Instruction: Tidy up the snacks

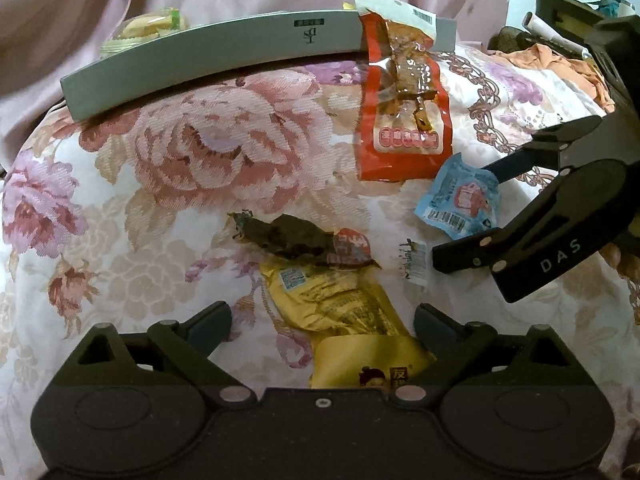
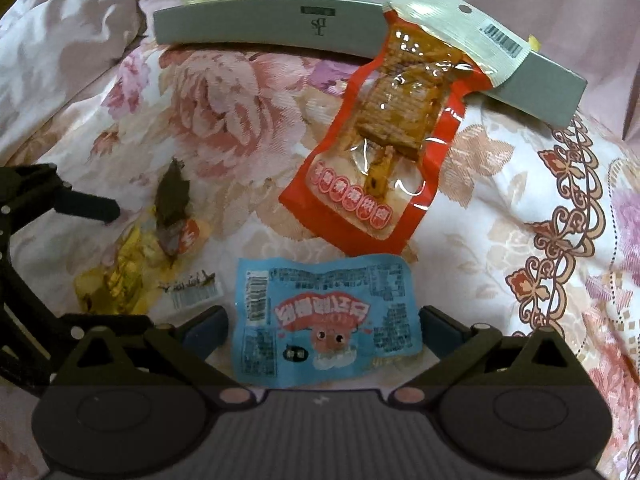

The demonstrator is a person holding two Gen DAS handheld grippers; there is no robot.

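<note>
Several snack packets lie on a floral bedspread [image 1: 160, 152]. My left gripper [image 1: 324, 322] is open, low over a yellow packet [image 1: 332, 300] that lies between its fingers without touching them. A dark packet with a red label [image 1: 296, 240] rests on the yellow one's far end. My right gripper [image 2: 324, 326] is open around a blue packet [image 2: 328, 320], its pads just clear of the edges. In the left wrist view the right gripper [image 1: 466, 214] straddles that blue packet [image 1: 460, 200]. A red skewer packet [image 2: 372, 184] leans on the grey box [image 2: 260, 28].
A clear-wrapped biscuit snack [image 1: 152, 26] sits in the grey box [image 1: 200, 60] at the back. A small clear wrapper with a barcode [image 1: 414, 260] lies between the yellow and blue packets. Pink cloth rises behind the box. Orange fabric [image 1: 560, 64] is bunched at the far right.
</note>
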